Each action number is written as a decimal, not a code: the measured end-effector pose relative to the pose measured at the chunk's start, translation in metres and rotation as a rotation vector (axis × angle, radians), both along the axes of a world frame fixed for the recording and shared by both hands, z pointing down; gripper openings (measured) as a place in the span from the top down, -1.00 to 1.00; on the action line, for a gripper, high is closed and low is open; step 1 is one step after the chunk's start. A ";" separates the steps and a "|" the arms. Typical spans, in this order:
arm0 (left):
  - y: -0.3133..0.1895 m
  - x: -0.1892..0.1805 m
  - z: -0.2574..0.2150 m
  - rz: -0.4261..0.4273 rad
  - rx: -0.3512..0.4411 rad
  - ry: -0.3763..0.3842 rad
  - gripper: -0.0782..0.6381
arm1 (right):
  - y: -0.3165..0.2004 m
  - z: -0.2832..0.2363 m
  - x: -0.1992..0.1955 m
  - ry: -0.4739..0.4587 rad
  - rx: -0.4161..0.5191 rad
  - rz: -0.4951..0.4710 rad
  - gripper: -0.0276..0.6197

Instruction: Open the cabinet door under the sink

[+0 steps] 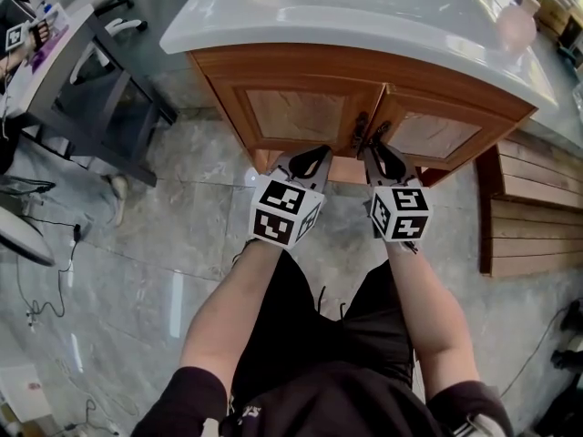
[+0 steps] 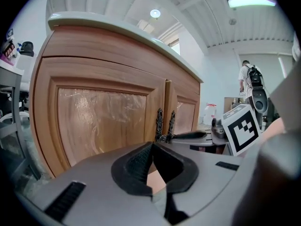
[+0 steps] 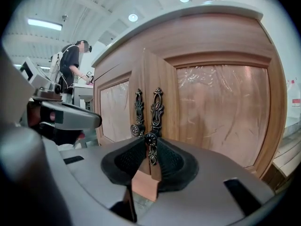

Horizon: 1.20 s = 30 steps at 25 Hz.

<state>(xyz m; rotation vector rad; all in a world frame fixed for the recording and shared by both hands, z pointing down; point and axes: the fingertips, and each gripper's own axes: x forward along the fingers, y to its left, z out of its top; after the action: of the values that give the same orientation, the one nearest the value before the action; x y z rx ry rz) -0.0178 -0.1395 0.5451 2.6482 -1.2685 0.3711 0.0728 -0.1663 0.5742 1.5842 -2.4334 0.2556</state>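
Note:
A wooden cabinet stands under the white sink (image 1: 364, 12), with a left door (image 1: 296, 115) and a right door (image 1: 428, 135), both closed. Two dark ornate handles (image 1: 369, 135) meet at the centre seam. My right gripper (image 1: 381, 148) reaches that seam. In the right gripper view its pads (image 3: 164, 157) close on the round knob (image 3: 150, 139) of the right door's handle (image 3: 156, 108). My left gripper (image 1: 311, 153) hangs shut and empty just before the left door (image 2: 101, 121), apart from the handles (image 2: 164, 124). Its jaw tips (image 2: 151, 146) touch each other.
A black table frame (image 1: 109, 107) stands at the left and stacked wooden planks (image 1: 533, 226) lie at the right. Cables (image 1: 46, 289) trail on the grey tiled floor. A person (image 3: 70, 62) stands at a bench far behind.

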 end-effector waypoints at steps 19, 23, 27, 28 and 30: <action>-0.006 0.091 -0.062 0.338 0.152 0.040 0.15 | 0.037 0.003 0.002 0.029 -0.007 -0.118 0.64; -0.014 0.101 -0.067 0.355 0.169 0.035 0.30 | 0.038 0.004 0.003 0.026 -0.003 -0.124 0.64; -0.011 0.103 -0.071 0.384 0.182 0.060 0.42 | 0.038 0.003 0.004 0.009 -0.032 -0.120 0.63; -0.010 0.104 -0.072 0.395 0.174 0.068 0.43 | 0.038 0.003 0.005 0.001 -0.048 -0.114 0.63; -0.008 0.108 -0.072 0.429 0.141 0.073 0.45 | 0.040 0.003 0.009 -0.006 -0.089 -0.098 0.62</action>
<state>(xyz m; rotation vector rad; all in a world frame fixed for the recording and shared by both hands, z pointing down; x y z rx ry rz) 0.0899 -0.1473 0.4733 3.0170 -0.7213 0.2453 0.0822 -0.1260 0.5774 1.4255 -2.4586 0.3468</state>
